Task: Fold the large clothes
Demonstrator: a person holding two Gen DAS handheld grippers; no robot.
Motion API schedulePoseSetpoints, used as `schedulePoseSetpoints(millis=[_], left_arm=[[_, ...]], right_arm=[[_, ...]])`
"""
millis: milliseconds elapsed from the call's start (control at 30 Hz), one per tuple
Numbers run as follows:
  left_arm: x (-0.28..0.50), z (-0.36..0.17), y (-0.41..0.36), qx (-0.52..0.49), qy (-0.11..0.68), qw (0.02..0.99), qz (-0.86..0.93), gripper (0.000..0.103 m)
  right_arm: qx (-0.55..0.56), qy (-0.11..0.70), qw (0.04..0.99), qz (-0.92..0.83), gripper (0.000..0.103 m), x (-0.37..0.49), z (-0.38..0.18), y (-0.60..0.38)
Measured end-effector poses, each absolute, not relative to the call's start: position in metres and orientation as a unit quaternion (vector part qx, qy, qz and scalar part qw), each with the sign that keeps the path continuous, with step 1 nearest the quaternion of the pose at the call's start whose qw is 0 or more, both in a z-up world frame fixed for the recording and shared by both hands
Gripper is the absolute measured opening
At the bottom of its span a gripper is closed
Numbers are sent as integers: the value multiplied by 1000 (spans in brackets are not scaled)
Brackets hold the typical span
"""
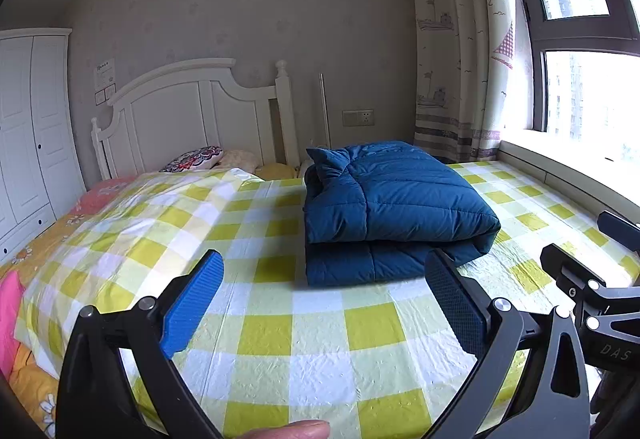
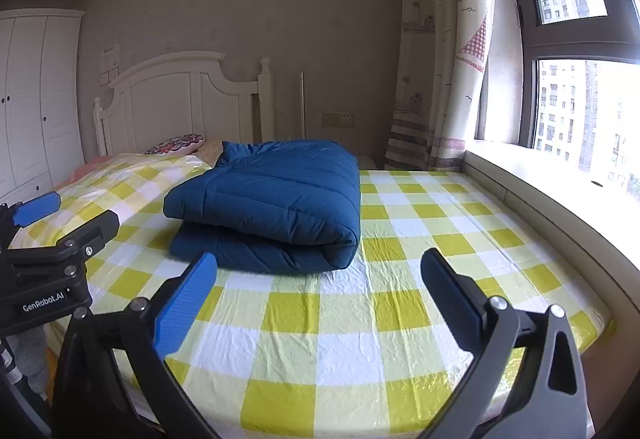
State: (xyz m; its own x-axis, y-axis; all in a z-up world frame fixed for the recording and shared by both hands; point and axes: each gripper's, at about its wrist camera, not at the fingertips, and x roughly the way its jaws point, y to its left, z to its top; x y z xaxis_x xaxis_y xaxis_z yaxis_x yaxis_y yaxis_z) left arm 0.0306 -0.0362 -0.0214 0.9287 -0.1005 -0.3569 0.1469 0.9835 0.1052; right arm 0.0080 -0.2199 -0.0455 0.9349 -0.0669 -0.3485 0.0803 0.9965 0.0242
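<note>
A yellow-white checked sheet [image 1: 320, 339] covers the bed. Behind stand a white headboard [image 1: 180, 111], a patterned pillow [image 1: 196, 159], a wardrobe [image 1: 28, 127] and a curtain [image 1: 460, 39] beside the window [image 1: 592, 95].

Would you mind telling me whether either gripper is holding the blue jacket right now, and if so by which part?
Nothing is held. The left gripper and right gripper are both open, short of the folded blue jacket on the checked sheet.

Left gripper [image 1: 324, 303]: jaws spread wide, nothing between them, raised over yellow-checked sheet [image 1: 320, 339] of bed [image 1: 100, 199]. Blue padded jacket [image 1: 384, 207]: folded into thick rectangular stack, lying flat on sheet, just beyond fingertips, apart from both. Right gripper [image 1: 592, 263]: partly visible at right edge. White headboard [image 1: 192, 111], patterned pillow [image 1: 196, 158] behind. Curtain [image 1: 460, 39], window [image 1: 592, 79] at right.
</note>
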Motion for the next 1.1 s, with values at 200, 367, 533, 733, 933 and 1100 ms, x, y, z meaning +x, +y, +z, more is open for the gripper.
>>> schedulePoseSetpoints(millis=[200,367,533,733,933,1100], left_arm=[[31,-22,-36,66,179,980,-63,99],[31,-22,-35,65,179,980,-63,99],[31,-23,-35,65,179,980,-62,99],[31,-24,-35,65,179,980,-62,99],[31,-23,-35,65,179,980,-61,99],[31,-24,-35,66,179,980,-61,99]], right_arm=[[17,177,983,-37,101,7,-45,-219],[15,179,983,-36,101,7,-45,-217],[11,180,983,-35,101,6,-44,-216],[10,181,983,-33,101,6,-45,-216],[10,181,983,-34,101,6,-45,-216],[12,182,983,-33,101,7,-46,-216]])
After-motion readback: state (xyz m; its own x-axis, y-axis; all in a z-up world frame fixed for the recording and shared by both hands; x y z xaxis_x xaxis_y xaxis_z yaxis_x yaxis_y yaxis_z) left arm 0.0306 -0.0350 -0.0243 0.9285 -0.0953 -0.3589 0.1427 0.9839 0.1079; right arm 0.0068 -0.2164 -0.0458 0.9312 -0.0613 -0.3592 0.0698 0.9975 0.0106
